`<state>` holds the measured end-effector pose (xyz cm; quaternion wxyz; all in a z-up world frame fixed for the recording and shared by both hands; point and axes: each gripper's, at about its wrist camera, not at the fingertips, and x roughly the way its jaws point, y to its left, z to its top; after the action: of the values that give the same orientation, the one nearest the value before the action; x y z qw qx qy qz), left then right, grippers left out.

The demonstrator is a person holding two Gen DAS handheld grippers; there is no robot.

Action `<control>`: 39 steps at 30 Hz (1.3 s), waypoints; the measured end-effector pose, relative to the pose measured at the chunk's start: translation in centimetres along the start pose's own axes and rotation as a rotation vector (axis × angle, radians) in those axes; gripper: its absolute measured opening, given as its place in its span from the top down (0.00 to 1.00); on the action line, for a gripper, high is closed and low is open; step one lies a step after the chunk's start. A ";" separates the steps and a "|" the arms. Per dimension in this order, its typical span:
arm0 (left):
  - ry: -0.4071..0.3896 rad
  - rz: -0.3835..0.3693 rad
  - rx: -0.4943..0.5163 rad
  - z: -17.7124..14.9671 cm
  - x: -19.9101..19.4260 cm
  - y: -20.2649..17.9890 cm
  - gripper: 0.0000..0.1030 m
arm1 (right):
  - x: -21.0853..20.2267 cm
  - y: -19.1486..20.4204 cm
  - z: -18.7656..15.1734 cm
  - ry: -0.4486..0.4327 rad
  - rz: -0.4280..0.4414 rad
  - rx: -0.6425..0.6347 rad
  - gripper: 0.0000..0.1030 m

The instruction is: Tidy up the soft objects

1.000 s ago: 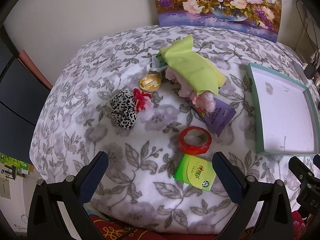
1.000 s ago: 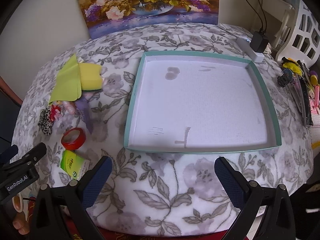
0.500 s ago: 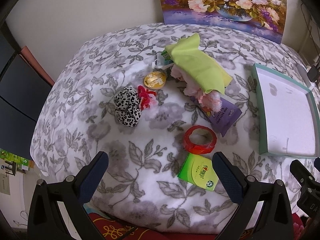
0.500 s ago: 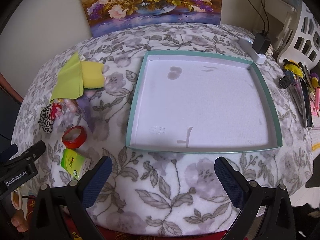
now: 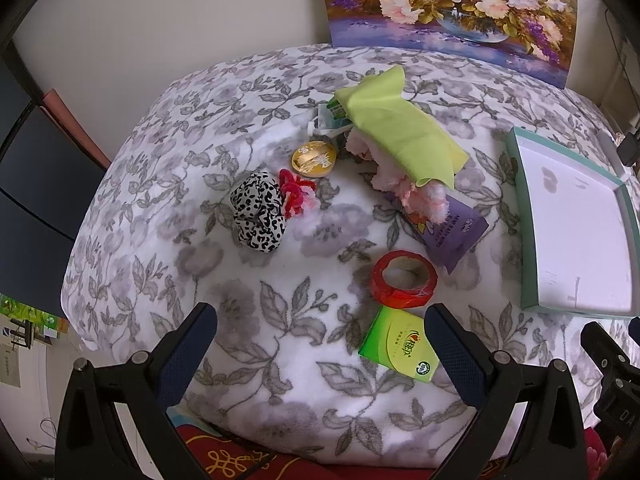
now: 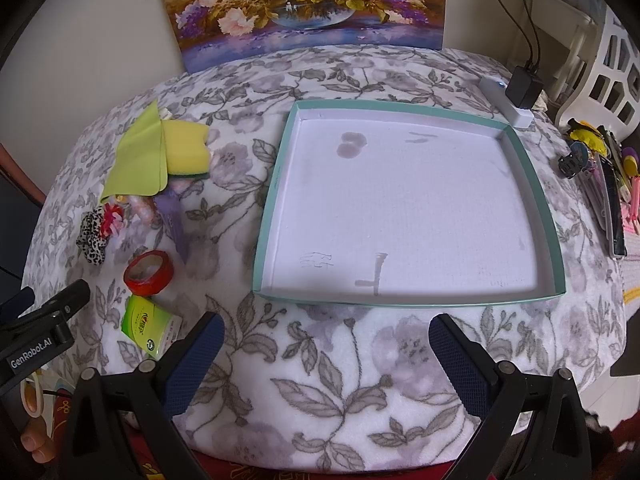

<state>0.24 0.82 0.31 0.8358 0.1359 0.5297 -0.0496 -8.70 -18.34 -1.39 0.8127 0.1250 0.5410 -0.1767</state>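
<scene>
The left tool hung spread and empty over the near edge of the table, and the right tool was likewise wide apart with nothing between its fingers. Nearest the left tool, slightly to its right, lay a green packet and just beyond it a red tape roll. Farther off and to the left sat the spotted scrunchie, touching a red and pink yarn tuft. Beyond those, the green cloth draped a pink fluffy piece, its long axis running from far left to near right. The tray lay empty straight ahead of the right tool. The soft things all lay left of it, so the left tool looked nearer.
</scene>
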 end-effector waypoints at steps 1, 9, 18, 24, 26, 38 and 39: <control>0.000 -0.001 0.000 0.0 0.0 0.0 0.00 | 0.0 0.0 0.0 0.000 0.000 0.000 0.00; 0.000 -0.001 0.000 -0.1 0.0 0.2 0.00 | 0.1 0.1 0.0 0.000 -0.001 -0.001 0.00; 0.004 -0.002 -0.002 -0.2 0.1 0.2 0.00 | 0.1 0.2 -0.1 0.001 -0.002 -0.003 0.00; 0.012 -0.002 -0.005 -0.2 0.4 0.4 0.00 | 0.4 0.6 -0.2 0.007 -0.004 -0.012 0.00; 0.019 -0.001 -0.004 -0.2 0.5 0.3 0.00 | 0.5 0.8 0.1 0.012 -0.001 -0.013 0.00; 0.057 -0.013 -0.019 0.0 1.4 0.6 0.00 | 1.9 2.7 0.7 0.053 0.009 -0.024 0.00; 0.059 -0.012 -0.022 0.0 1.4 0.6 0.00 | 2.0 2.8 0.7 0.056 0.009 -0.025 0.00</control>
<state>1.01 1.47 -0.85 0.8209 0.1247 0.5555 -0.0448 -6.24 -16.43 -2.95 0.7995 0.1223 0.5651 -0.1629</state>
